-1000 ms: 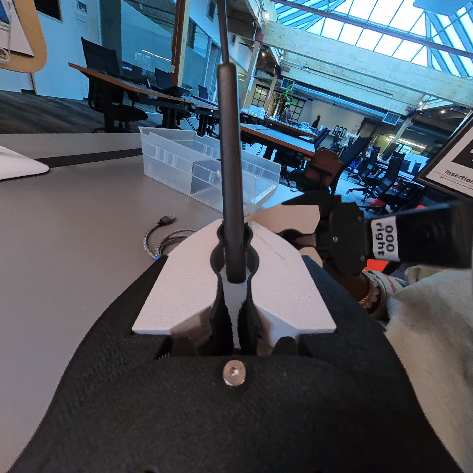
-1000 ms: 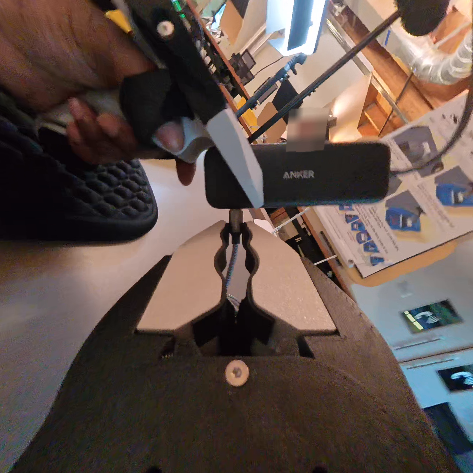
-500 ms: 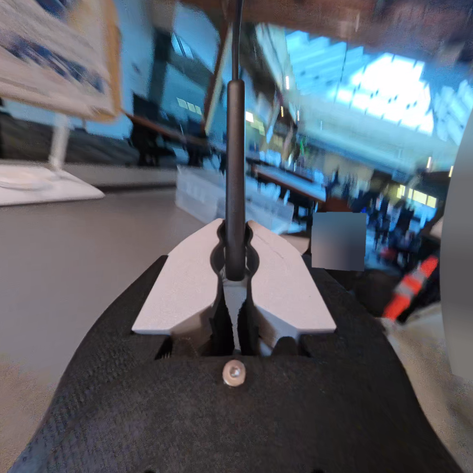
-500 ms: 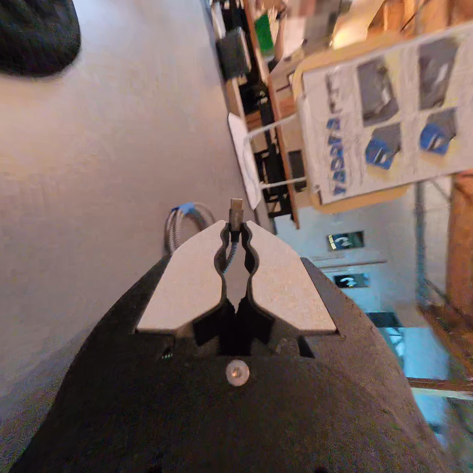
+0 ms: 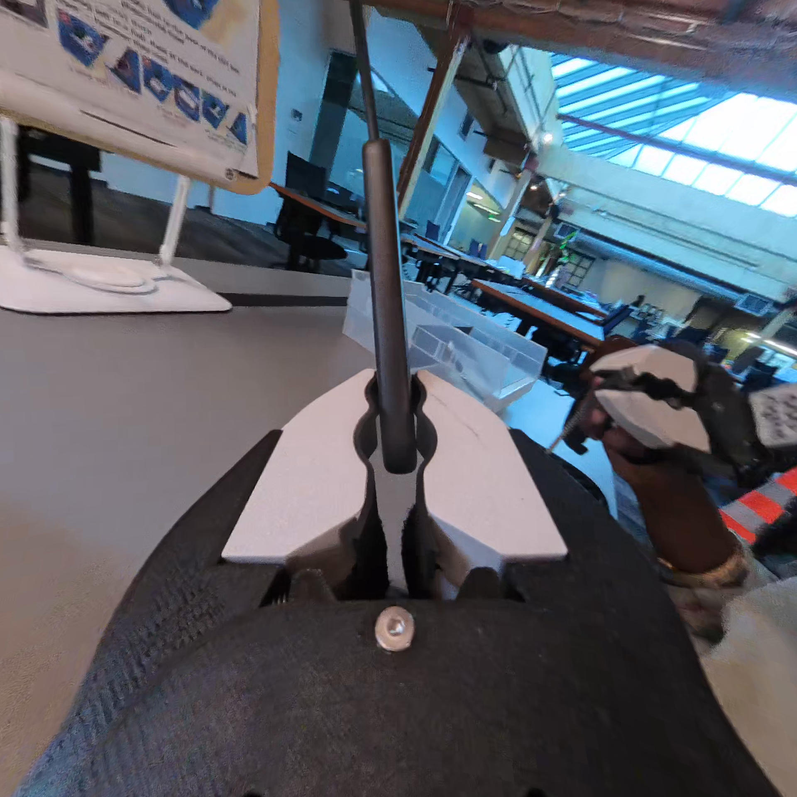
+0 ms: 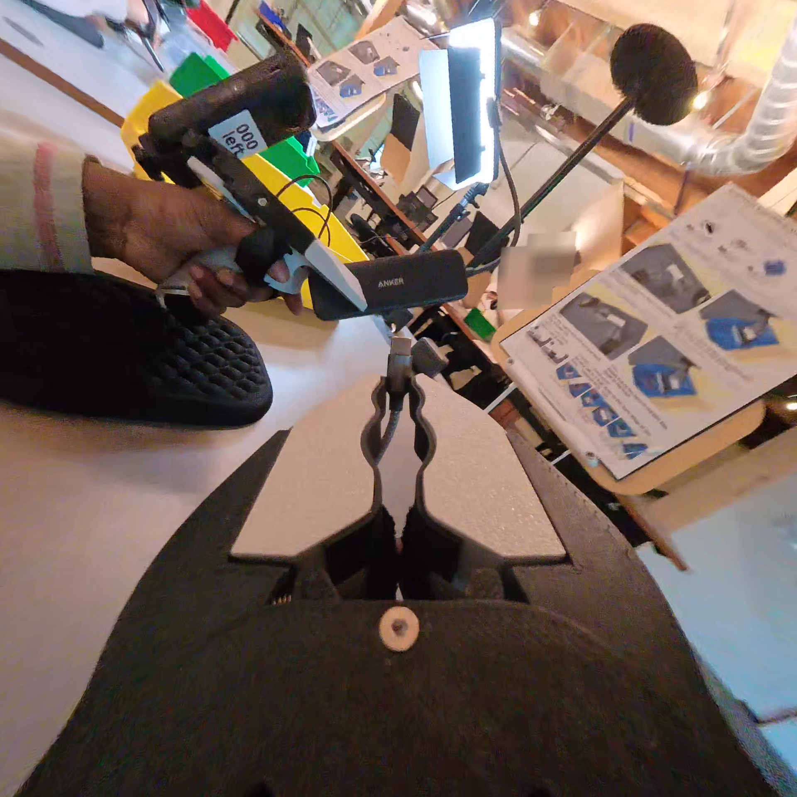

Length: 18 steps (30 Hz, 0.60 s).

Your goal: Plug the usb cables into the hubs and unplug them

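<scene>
— Hub (image 6: 390,284): where is it?

— Clamped in my left claw (image 5: 394,388), off the table (image 5: 129,409). In the left wrist view I see it edge-on, a dark slab rising between my white fingers (image 5: 315,465), its own black lead running out the top. In the right wrist view it lies crosswise in that claw (image 6: 340,280), which a hand (image 6: 172,233) grips.

— And your right claw?

— My right claw (image 6: 399,384) is clenched on the cable (image 6: 390,425), just behind the plug (image 6: 399,356). The braided cord bends down through the gap between the fingers.

— Is the plug in the hub?

— Its tip sits just under the hub's lower edge, close to it. The picture is soft there, so I cannot tell whether it touches a port. A second, darker plug (image 6: 429,358) hangs right beside mine.

— What else is about?

— A clear bin (image 5: 474,349) on the table past the hub, a picture board (image 6: 655,345) on a stand, and a black padded rest (image 6: 129,349) under the left wrist.
</scene>
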Each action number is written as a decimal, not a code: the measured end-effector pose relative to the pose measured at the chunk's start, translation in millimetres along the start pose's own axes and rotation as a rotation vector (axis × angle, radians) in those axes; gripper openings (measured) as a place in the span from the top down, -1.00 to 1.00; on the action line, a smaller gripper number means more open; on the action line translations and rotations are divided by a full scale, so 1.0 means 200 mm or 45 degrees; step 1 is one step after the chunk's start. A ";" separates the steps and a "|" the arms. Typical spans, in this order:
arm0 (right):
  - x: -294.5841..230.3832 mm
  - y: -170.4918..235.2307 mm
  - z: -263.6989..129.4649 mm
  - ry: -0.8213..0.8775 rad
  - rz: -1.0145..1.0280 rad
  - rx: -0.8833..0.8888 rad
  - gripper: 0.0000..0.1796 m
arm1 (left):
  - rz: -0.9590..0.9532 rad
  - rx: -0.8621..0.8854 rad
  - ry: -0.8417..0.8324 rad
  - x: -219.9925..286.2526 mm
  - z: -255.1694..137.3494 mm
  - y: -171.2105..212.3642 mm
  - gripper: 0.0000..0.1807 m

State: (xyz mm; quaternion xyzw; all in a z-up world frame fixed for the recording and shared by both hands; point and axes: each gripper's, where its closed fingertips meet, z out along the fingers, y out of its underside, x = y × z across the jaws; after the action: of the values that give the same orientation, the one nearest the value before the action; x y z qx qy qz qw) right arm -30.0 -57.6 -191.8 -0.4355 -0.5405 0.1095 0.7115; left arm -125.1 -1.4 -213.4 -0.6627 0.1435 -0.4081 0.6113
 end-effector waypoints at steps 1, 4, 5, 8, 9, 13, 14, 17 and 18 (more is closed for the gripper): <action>0.02 0.03 -0.02 -0.066 0.091 -0.012 0.89 | 0.015 0.006 0.020 0.01 0.00 -0.01 0.85; 0.07 0.18 -0.10 -0.179 0.351 -0.164 0.89 | 0.112 0.020 -0.062 -0.02 -0.02 -0.02 0.86; 0.05 0.22 -0.12 -0.221 0.346 -0.187 0.89 | 0.124 0.014 -0.069 -0.03 -0.02 -0.02 0.86; -0.08 0.33 -0.21 -0.476 0.323 -0.371 0.87 | 0.101 -0.001 -0.037 -0.01 -0.01 -0.01 0.86; -0.12 0.37 -0.24 -0.540 0.307 -0.443 0.79 | 0.101 -0.006 -0.035 0.00 -0.01 0.00 0.86; -0.23 0.47 -0.34 -0.709 0.241 -0.705 0.46 | 0.109 -0.006 -0.061 -0.02 -0.01 0.00 0.86; -0.23 0.48 -0.35 -0.701 0.240 -0.746 0.39 | 0.103 0.001 -0.058 -0.02 -0.01 -0.01 0.86; -0.21 0.46 -0.31 -0.623 0.273 -0.790 0.23 | 0.090 0.002 -0.059 -0.02 -0.01 -0.01 0.86; -0.19 0.45 -0.28 -0.576 0.257 -0.788 0.24 | 0.091 -0.003 -0.064 -0.03 -0.01 0.00 0.86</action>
State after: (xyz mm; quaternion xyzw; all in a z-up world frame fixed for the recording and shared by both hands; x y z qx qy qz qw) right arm 32.6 -55.4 -285.2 -0.6451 -0.6455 0.1040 0.3955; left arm -130.6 0.4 -215.1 -0.6678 0.1522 -0.3689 0.6283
